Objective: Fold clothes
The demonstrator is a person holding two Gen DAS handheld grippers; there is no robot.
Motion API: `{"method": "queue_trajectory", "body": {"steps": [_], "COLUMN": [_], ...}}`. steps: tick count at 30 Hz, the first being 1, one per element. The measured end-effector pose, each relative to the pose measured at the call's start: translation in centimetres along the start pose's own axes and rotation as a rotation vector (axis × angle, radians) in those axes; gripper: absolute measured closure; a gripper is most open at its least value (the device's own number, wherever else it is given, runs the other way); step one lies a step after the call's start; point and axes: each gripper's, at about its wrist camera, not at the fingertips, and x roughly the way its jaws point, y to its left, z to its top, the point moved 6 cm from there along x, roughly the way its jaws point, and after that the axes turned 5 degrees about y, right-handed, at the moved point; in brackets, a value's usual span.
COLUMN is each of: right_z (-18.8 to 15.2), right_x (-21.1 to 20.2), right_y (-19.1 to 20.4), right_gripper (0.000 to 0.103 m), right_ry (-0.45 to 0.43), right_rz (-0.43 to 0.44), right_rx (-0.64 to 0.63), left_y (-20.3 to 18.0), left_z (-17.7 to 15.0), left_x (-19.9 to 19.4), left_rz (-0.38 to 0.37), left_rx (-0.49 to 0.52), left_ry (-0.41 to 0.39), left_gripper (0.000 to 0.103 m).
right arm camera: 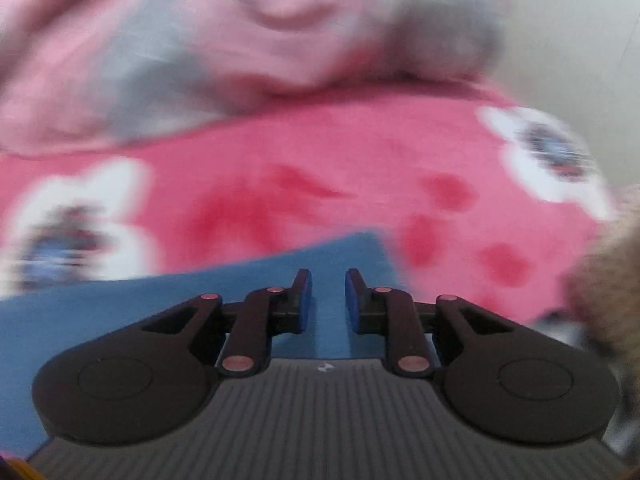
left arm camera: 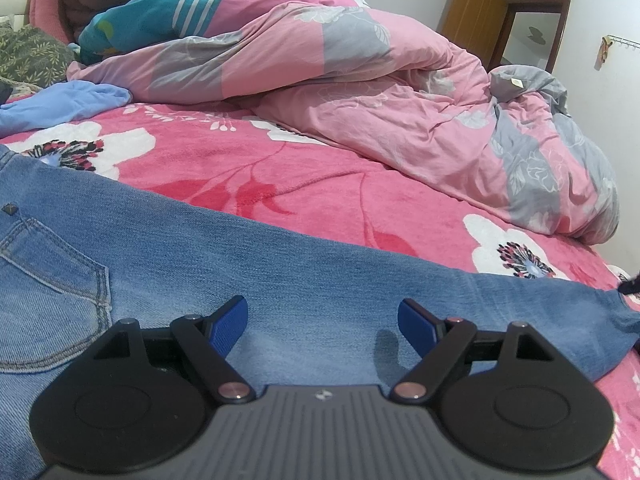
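The jeans (left arm camera: 280, 272) lie lengthwise across and under the wide, empty left gripper (left arm camera: 322, 320), while the right gripper (right arm camera: 328, 300), narrowly parted and empty, overhangs their hem end, nearer it.

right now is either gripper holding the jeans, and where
Nothing is held. The left gripper is open above the jeans; the right gripper is opening, nothing between its pads.

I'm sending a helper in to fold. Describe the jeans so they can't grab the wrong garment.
Start at the bed with the bright pink flowered blanket. Along its near edge, in front of the heaped pink-and-grey duvet, lie the jeans, spread flat. They are faded blue denim with a stitched pocket, unlike the smooth pale blue garment crumpled further back.
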Motion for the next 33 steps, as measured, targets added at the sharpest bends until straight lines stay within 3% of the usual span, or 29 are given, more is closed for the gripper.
{"method": "queue_trajectory", "body": {"steps": [3,5,10,15,17,19,22,24,27,30,33], "right_z": [-1.7,-4.0,-5.1,-6.4,-8.2,-9.8,-9.0,-8.4,-8.7,-11.2,-11.1], "right_x": [-0.4,1.3,-0.9,-4.2,-3.3,-2.0,-3.3,-5.5,-7.2,-2.2,-3.6], "right_y": [4.9,6.0,6.3,14.3,16.8,17.1,16.8,18.0,20.9,23.0,24.0], "right_gripper": [0.081,0.077,0.074,0.072,0.059,0.059,0.058,0.06,0.059,0.052,0.052], "right_ry": [0.009,0.085,0.035,-0.082,-0.055,-0.038,0.003,-0.035,-0.097,0.02,-0.024], "right_rz": [0.194,0.148,-0.011,0.219,0.248,0.235,0.198,0.277,0.38,0.361,0.312], "right_rx": [-0.079,-0.146,-0.125,-0.311,-0.385,-0.38,-0.268,-0.231,-0.286,-0.342,-0.378], "left_y": [0.0,0.1,0.2,0.2,0.3,0.4,0.5,0.5,0.7,1.0,1.4], "left_z": [0.0,0.0,0.0,0.0,0.0,0.1,0.1,0.2,0.5,0.7,0.8], "left_x": [0.0,0.0,0.1,0.0,0.0,0.0,0.0,-0.1,-1.0,-2.8,-5.3], "left_rz": [-0.002,-0.006,-0.007,-0.012,-0.018,-0.025,-0.033,-0.037,-0.053,-0.066,-0.063], "left_rx": [-0.002,-0.007,-0.009,-0.015,-0.02,-0.028,-0.035,-0.039,-0.059,-0.079,-0.054], "left_ry": [0.0,-0.001,0.001,-0.001,-0.002,-0.001,0.001,0.002,-0.001,0.004,0.001], "left_gripper": [0.02,0.02,0.02,0.019,0.02,0.019,0.019,0.019,0.019,0.019,0.018]}}
